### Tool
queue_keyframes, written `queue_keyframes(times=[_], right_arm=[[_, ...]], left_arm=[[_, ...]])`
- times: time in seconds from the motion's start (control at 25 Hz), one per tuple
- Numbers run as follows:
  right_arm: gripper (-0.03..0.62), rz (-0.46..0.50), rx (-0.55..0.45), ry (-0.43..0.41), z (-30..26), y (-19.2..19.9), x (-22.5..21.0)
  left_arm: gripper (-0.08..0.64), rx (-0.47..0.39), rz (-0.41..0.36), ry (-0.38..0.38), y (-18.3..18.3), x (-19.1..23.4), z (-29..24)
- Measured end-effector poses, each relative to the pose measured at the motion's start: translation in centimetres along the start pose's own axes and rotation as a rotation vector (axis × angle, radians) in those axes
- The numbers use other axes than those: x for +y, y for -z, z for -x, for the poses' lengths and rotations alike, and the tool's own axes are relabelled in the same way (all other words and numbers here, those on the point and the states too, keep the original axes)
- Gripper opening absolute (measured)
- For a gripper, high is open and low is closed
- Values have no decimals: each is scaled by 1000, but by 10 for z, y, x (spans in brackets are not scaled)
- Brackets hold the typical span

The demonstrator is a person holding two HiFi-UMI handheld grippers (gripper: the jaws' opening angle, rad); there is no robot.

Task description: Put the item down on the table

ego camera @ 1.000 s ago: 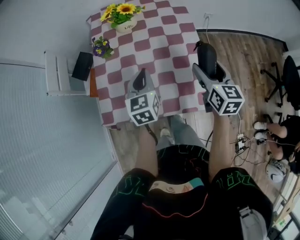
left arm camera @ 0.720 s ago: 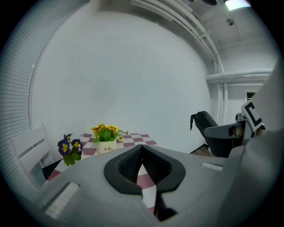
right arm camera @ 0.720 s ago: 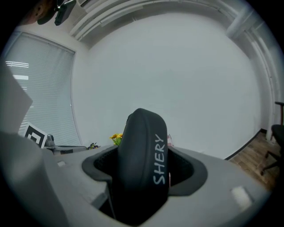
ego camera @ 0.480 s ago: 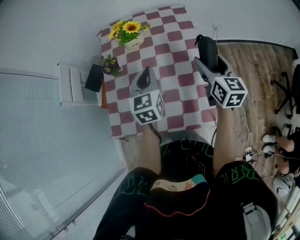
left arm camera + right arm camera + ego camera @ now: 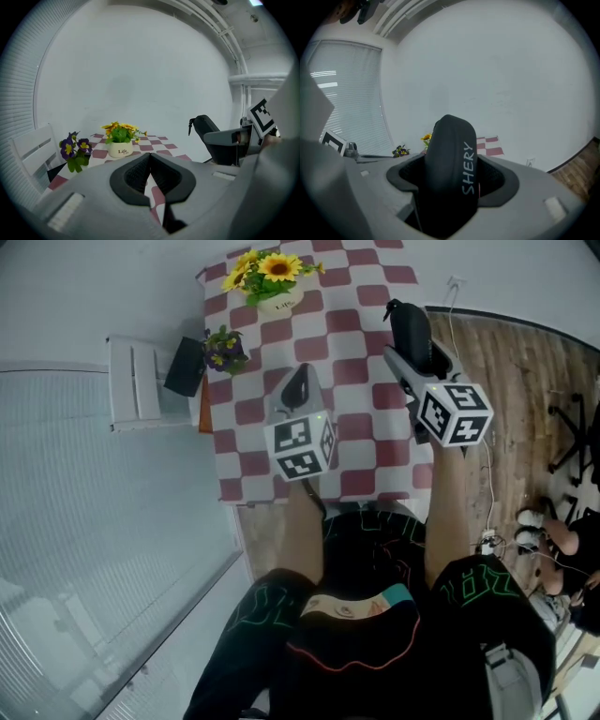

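Two flower bunches stand on the checked table point(image 5: 361, 442): yellow sunflowers point(image 5: 272, 266) fill the one white pot point(image 5: 279, 304), and purple flowers point(image 5: 225, 348) sit just left of that pot, their container unclear to us. One black case point(image 5: 410, 326), right of the pot, is clamped in our right gripper point(image 5: 412, 351). Our left gripper point(image 5: 298, 390), nearer us than the pot, has its jaws pressed together, empty.

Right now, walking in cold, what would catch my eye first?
Probably the red-and-white checkered table in the middle of the head view, with a pot of sunflowers at its far end. Next, the black case marked SHERY, clamped in the right gripper over the table's right edge; the left gripper is shut and empty.
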State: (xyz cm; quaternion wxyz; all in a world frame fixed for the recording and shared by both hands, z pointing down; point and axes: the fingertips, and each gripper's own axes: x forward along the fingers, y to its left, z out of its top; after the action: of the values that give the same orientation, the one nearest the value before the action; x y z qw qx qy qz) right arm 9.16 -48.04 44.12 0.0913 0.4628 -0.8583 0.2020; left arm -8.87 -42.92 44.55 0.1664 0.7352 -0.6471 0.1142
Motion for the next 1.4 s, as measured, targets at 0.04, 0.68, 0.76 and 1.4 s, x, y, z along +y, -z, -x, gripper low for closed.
queue_keyframes(times=[0.04,0.68,0.76,1.4], right_arm=[[344,8,15,0,-6,3,1],[344,111,268,-23,-106,69,28],[344,139,303,-24,-115,79,30],[344,355,500,19,-145,132,35]], left_arm=[[9,5,8,4,1,3,-5],[9,127,108,47,47,43,-66],[9,137,123,47,52,46,-69],[9,163,179,27,72,65,-74]])
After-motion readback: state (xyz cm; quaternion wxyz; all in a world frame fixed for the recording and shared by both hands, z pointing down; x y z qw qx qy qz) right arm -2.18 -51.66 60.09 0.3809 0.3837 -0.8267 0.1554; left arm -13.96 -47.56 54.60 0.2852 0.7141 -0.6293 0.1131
